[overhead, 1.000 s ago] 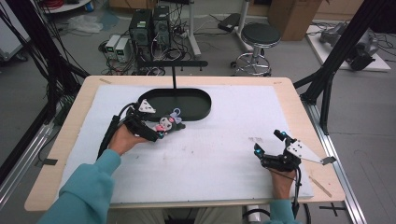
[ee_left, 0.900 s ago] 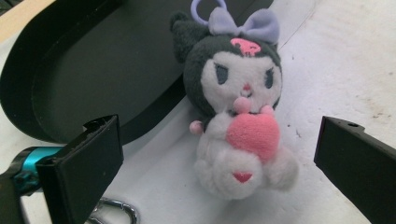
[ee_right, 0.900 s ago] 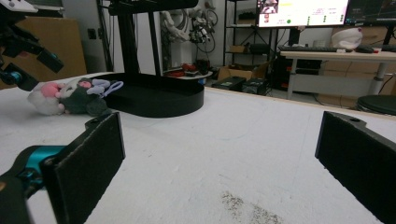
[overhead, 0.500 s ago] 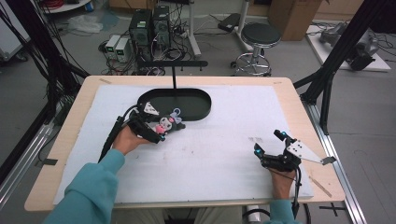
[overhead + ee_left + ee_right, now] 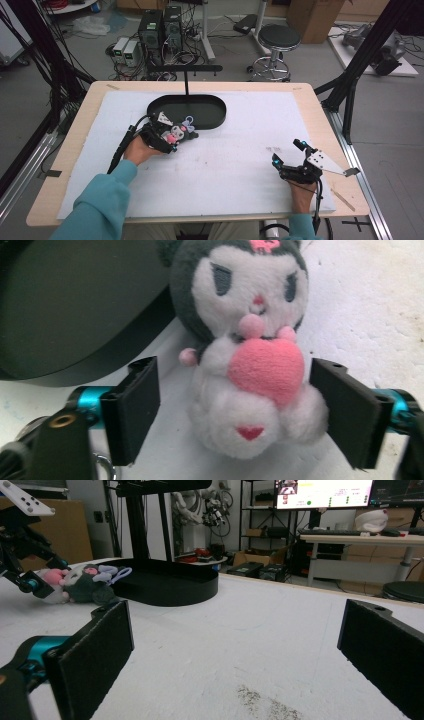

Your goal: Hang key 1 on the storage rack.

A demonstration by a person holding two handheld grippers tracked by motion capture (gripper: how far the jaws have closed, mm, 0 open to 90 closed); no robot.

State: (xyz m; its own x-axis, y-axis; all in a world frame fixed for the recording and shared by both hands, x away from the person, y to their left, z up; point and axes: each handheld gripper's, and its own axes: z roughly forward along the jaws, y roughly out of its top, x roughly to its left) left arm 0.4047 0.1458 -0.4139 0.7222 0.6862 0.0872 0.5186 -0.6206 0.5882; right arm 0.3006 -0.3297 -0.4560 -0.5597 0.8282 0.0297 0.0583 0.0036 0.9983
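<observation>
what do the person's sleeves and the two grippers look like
Teal sleeves cover both forearms. The left gripper and right gripper each have black square-padded jaws on blue-ringed mounts. A grey three-cornered plate tops the right gripper, and a black cable trails from the left.

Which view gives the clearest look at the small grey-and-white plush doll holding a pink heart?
The left gripper view: the plush doll sits close up, face and heart sharp, between the left gripper's closing jaws, not yet pressed. The high view shows the doll small beside the black oval tray. The right gripper view shows it far off, side-on.
</observation>
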